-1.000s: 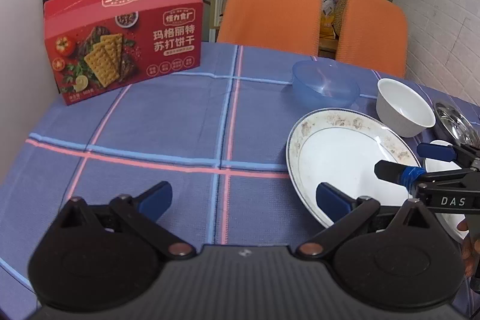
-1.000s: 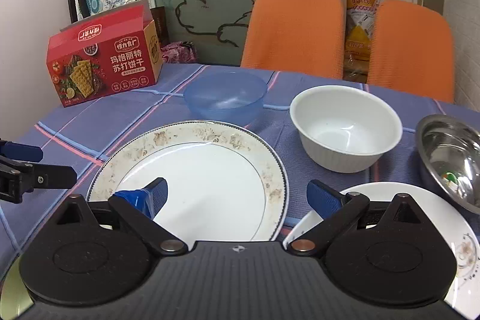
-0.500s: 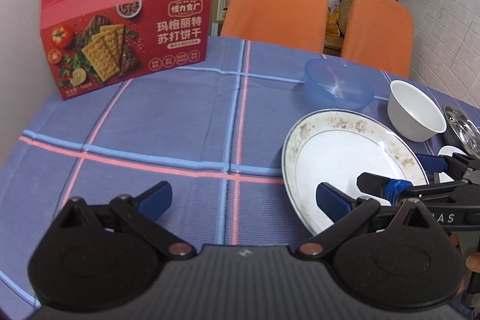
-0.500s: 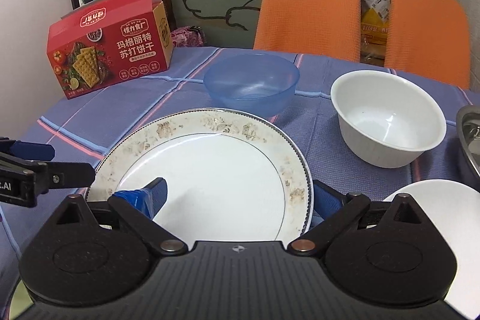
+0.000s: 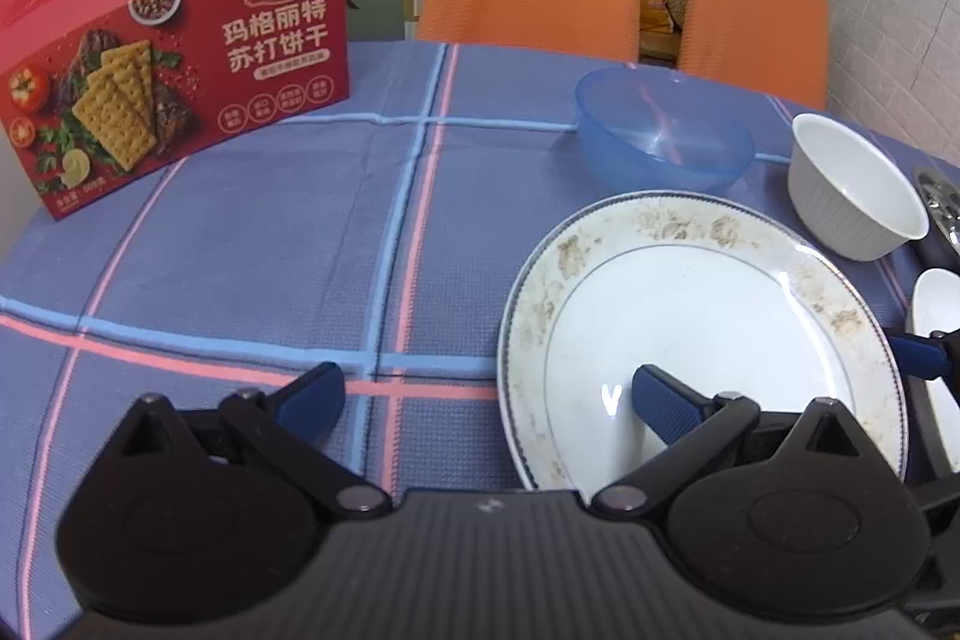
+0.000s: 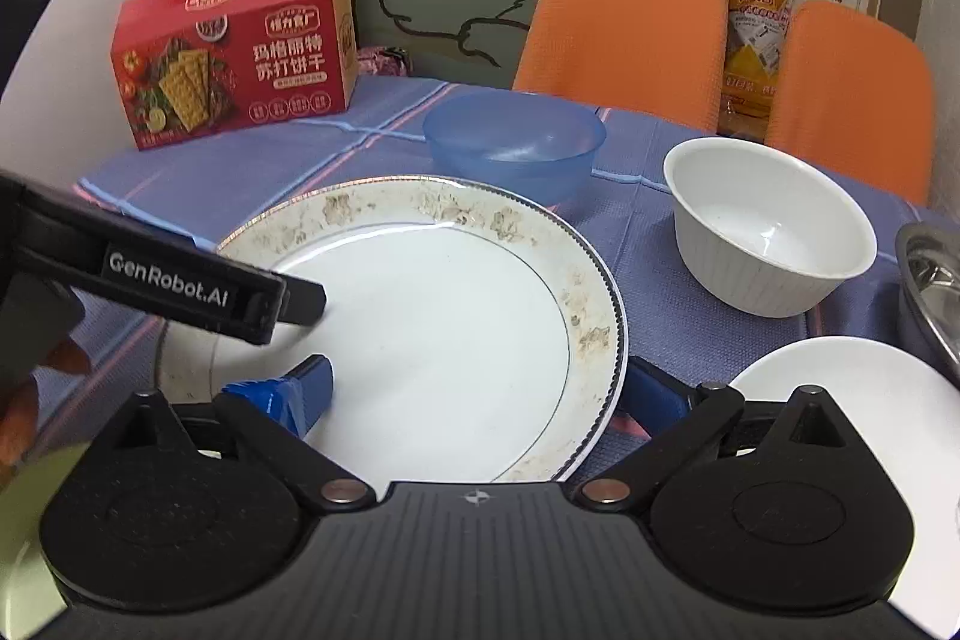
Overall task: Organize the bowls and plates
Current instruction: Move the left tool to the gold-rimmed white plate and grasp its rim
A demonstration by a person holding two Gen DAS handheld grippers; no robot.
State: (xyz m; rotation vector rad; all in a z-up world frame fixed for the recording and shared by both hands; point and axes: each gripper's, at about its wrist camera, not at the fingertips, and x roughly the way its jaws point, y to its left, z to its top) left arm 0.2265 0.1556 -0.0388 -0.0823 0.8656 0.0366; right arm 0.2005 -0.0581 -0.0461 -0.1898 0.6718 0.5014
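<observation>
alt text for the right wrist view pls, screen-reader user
The right hand-held gripper straddles the near rim of a large floral-rimmed plate, open, with the left hand-held gripper reaching over the plate's left side. Behind sit a blue bowl and a white bowl on a checked blue tablecloth.

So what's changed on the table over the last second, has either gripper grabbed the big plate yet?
Both grippers have closed in on the patterned plate. The left gripper now straddles its left rim; the right gripper straddles its right rim. Both jaws stay open, nothing gripped. The plate may be tipping, but I can't be sure. The blue bowl, white bowl, small white plate and cracker box stayed put.
</observation>
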